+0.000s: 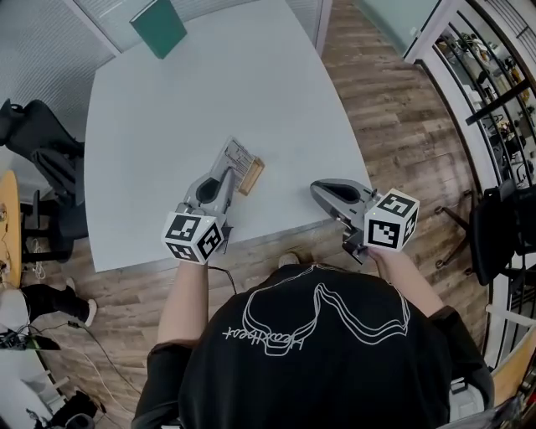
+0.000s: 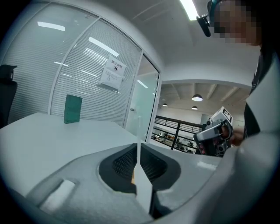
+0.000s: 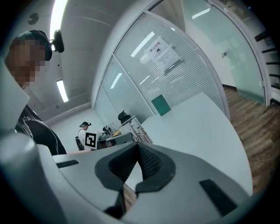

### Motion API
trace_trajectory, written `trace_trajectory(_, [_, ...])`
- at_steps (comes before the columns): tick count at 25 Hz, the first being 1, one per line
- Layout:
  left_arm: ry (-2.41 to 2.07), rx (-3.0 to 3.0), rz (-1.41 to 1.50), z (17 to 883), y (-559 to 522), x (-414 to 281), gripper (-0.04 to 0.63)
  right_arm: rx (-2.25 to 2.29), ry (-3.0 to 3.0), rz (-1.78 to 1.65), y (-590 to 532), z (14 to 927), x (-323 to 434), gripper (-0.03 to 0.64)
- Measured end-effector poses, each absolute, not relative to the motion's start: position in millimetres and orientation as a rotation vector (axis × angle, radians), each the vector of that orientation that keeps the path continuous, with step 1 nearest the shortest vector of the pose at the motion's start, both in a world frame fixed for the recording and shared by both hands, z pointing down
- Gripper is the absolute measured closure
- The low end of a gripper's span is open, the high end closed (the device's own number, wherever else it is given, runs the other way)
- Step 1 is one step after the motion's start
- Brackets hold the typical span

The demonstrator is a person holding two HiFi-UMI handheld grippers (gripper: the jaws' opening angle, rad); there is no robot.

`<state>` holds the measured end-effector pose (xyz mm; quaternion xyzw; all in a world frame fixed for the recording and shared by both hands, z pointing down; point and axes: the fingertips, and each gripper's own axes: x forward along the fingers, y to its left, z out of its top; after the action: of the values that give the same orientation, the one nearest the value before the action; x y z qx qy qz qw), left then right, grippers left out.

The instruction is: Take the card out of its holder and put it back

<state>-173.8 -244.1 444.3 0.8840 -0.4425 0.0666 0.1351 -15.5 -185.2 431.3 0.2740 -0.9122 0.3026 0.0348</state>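
A white printed card is held over the white table, with my left gripper shut on it. In the left gripper view the card stands edge-on between the closed jaws. A brown card holder sits just right of the card. I cannot tell whether the two touch. My right gripper hovers near the table's front right edge, pointing left. It is shut with nothing in it. It also shows in the left gripper view.
A green book leans at the table's far edge by the glass wall. A black office chair stands left of the table. Wooden floor and a dark railing lie to the right. A person sits far off.
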Motion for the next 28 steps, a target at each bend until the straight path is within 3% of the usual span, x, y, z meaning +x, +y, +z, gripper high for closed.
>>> trace_trajectory(28, [-1.147,2.413,-0.004,379.2,-90.5,-120.2,0.571,0.632,-2.899,0.816,-109.4,398.2,-9.5,0.607])
